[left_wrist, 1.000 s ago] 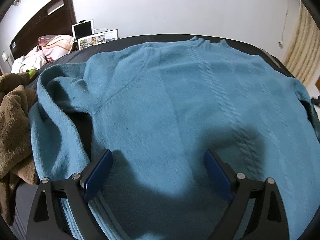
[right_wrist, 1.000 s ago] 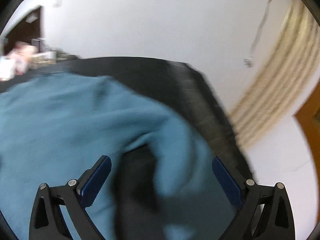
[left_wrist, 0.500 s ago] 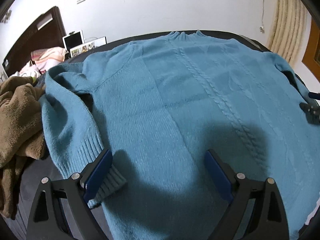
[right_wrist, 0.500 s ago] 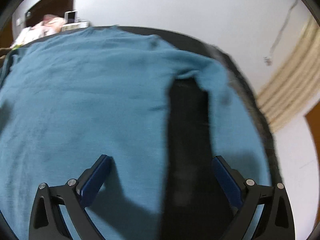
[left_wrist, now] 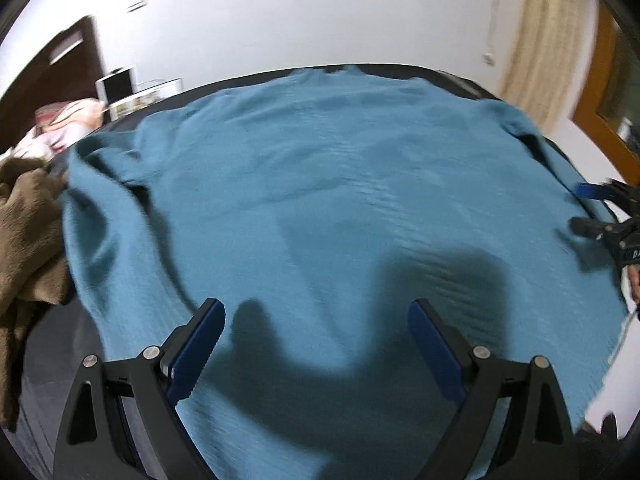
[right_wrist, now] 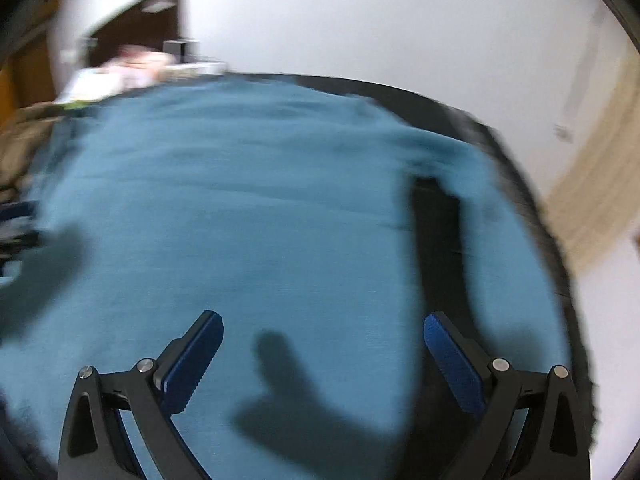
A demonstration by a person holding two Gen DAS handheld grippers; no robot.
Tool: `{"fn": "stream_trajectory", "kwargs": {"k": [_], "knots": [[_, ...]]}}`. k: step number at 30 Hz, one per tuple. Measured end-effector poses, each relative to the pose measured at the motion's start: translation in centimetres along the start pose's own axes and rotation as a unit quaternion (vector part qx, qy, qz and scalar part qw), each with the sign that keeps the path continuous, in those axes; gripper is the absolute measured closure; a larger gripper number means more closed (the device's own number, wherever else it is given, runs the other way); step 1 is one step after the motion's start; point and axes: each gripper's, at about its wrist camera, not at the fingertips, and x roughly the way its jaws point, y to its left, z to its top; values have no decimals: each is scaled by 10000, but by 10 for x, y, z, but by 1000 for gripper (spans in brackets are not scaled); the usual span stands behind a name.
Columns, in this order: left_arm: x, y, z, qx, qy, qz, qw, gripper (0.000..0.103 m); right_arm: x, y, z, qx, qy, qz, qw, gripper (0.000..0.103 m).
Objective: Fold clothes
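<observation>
A teal knitted sweater [left_wrist: 320, 184] lies spread flat on a dark bed, neckline at the far edge. Its left sleeve [left_wrist: 100, 232] is bunched along the left side. In the right wrist view the sweater [right_wrist: 248, 216] fills the frame, and its right sleeve [right_wrist: 504, 240] runs down beside a dark strip of bed. My left gripper [left_wrist: 316, 332] hovers open over the hem with nothing between its fingers. My right gripper [right_wrist: 324, 344] hovers open over the sweater's right half and also shows at the right edge of the left wrist view [left_wrist: 592, 208]. Both views are motion-blurred.
A brown fleece garment [left_wrist: 24, 224] is heaped at the bed's left side. A dark headboard [left_wrist: 56, 64], pink bedding [left_wrist: 68, 120] and a small screen [left_wrist: 118, 84] stand at the far left. A beige curtain [left_wrist: 536, 40] and wooden door frame [left_wrist: 600, 112] are on the right.
Both grippers have pulled back and risen, so more of the sweater shows. The left view has swung right; the right view has swung left toward the sweater's middle. Both stay open.
</observation>
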Motion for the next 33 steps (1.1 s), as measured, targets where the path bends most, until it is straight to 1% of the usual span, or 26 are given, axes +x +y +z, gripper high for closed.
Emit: {"fn": "stream_trajectory", "kwargs": {"k": [2,4,6,7,8,9,15,21,24,26,28,29,31,33], "knots": [[-2,-11,-4,188,43,-156,9997,8,0,22,-2,-165,83,543,9984,1],[-3,-20,-9,346,100,-279,9990,8,6,35,-6,-271,218,772,9964,1],[-2,-26,-15,480,175,-333,9981,8,14,47,-15,-438,408,799,9950,1],[-2,-29,-20,547,224,-337,9977,8,17,52,-21,-564,463,730,9947,1],[-2,-31,-24,608,272,-335,9972,8,15,55,-27,-702,427,653,9945,1],[-2,-32,-27,641,297,-320,9970,8,12,56,-32,-749,415,662,9941,1],[-14,-31,-45,717,208,-309,9967,8,-6,49,-57,-809,522,704,9929,1],[-20,-29,-53,749,288,-304,9963,8,-12,46,-64,-823,659,681,9921,1],[-22,-29,-54,799,424,-345,9953,8,-8,47,-59,-876,793,690,9906,1],[-21,-28,-49,835,582,-404,9940,8,-10,47,-58,-967,1021,738,9873,1],[-21,-25,-34,737,557,-435,9948,8,-9,45,-51,-987,1282,817,9834,1],[-21,-24,-27,688,544,-450,9951,8,-9,43,-45,-963,1329,845,9828,1],[-21,-20,-12,590,519,-480,9958,8,-11,37,-27,-898,1276,850,9841,1],[-20,-17,4,492,484,-492,9964,8,-16,30,-8,-818,1082,780,9877,1]]}}
